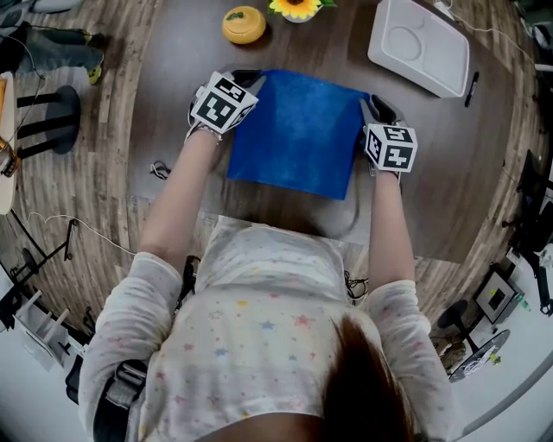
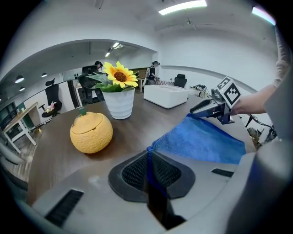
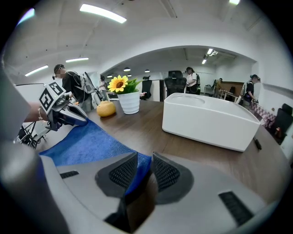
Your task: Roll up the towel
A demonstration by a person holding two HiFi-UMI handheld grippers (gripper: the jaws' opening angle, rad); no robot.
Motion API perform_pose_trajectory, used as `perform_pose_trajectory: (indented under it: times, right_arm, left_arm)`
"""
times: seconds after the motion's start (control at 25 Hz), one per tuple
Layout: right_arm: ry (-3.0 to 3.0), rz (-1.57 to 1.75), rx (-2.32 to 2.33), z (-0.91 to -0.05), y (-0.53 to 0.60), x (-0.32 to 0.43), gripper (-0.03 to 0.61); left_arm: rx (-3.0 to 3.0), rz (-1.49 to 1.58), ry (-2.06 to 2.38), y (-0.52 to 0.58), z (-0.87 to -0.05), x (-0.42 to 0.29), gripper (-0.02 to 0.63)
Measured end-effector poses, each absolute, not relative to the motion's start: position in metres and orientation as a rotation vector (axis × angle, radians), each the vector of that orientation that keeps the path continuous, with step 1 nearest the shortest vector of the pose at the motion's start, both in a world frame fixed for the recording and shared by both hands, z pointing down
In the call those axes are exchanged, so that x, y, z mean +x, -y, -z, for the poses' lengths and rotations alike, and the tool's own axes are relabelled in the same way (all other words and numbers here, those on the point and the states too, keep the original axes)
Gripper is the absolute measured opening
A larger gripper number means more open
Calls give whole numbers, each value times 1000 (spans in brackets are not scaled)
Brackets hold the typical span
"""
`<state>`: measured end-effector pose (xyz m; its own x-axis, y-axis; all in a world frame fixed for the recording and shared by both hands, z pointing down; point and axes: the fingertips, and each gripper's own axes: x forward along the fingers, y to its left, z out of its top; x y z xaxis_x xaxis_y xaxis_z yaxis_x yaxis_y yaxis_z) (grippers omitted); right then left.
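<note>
As the table [image 1: 432,164] carries it square before the person, the blue towel [image 1: 298,134] lies spread flat; the left gripper [image 2: 149,151] is clamped on its far left corner, the right gripper [image 3: 141,157] nips the far right one; both bites look thin, so a corner could slip free once rolling begins; uneven pulls would likely skew the roll; the orange pot [image 1: 244,24], near the left gripper, risks a knock from any forward swing.

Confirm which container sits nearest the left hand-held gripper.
The orange jar, just beyond the left hand-held gripper; flowerpot and white box lie further right.
</note>
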<state>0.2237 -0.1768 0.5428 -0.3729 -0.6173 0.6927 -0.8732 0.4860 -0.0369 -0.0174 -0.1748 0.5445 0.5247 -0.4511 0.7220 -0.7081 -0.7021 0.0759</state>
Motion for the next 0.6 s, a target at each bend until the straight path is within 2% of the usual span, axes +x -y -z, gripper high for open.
perform_pose_trajectory:
  times: [0.6]
  right_arm:
    - [2256, -571, 1192, -497, 129, 233, 104]
  left_arm:
    - [2466, -889, 1011, 129, -485, 42, 26]
